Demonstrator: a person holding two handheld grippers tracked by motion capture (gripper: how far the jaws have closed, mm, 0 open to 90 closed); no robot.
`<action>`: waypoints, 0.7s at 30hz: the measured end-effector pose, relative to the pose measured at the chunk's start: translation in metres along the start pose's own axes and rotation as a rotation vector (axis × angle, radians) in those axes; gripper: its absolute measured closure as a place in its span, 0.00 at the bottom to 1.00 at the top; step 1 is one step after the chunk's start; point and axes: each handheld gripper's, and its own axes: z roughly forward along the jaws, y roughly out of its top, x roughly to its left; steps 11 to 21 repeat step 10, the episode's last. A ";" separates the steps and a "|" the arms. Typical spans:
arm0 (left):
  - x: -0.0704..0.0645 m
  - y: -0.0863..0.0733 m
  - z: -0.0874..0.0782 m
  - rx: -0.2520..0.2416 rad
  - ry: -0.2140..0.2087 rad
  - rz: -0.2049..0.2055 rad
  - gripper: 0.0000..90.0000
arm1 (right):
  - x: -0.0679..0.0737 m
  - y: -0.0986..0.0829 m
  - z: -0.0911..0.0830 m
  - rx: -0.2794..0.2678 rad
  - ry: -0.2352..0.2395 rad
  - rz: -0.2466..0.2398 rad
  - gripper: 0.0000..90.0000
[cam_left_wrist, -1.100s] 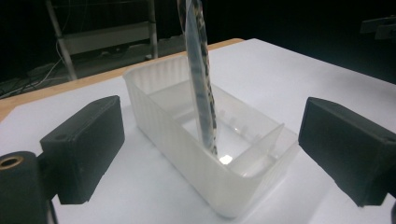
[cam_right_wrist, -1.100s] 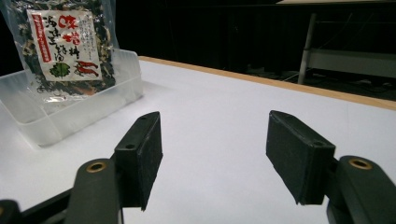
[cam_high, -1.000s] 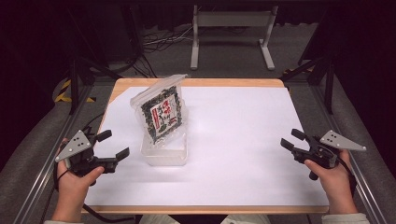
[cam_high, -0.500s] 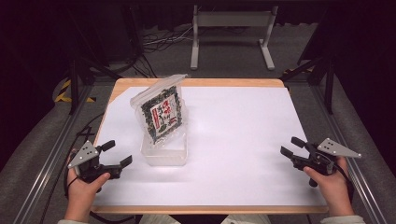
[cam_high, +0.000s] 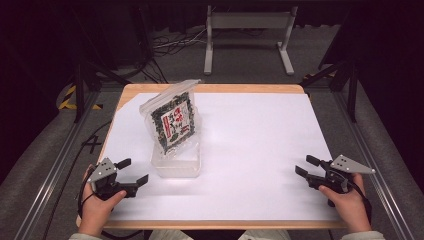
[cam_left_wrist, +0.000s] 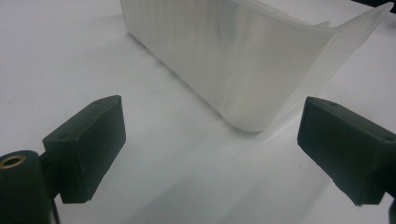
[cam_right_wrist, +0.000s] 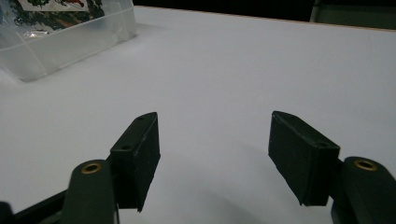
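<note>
Jaws of the left gripper (cam_high: 132, 171) gape wide, the clear container (cam_left_wrist: 243, 60) just ahead, untouched; a printed packet (cam_high: 174, 121) stands in it. Right gripper (cam_high: 306, 166), equally wide, sits well apart over bare white table (cam_high: 260, 140) near its front edge.

White-topped table (cam_high: 260, 150) bearing clear container (cam_high: 177, 162)

Left gripper view: the translucent plastic container (cam_left_wrist: 243, 60) runs off the top edge, rim out of sight, its contents a blur behind the wall. Right gripper view: the same container sits clipped at the upper left corner, and the printed packet (cam_right_wrist: 56, 9) inside is cut off, its lettering too small to read.
</note>
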 end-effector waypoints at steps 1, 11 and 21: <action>0.001 0.000 0.001 0.004 0.003 0.000 0.10 | 0.001 0.000 0.000 0.000 -0.003 -0.005 0.39; -0.001 0.000 0.000 -0.005 0.023 -0.016 0.10 | 0.002 0.003 -0.003 -0.035 -0.016 -0.002 0.38; -0.001 0.000 0.000 -0.005 0.023 -0.016 0.10 | 0.002 0.003 -0.003 -0.035 -0.016 -0.002 0.38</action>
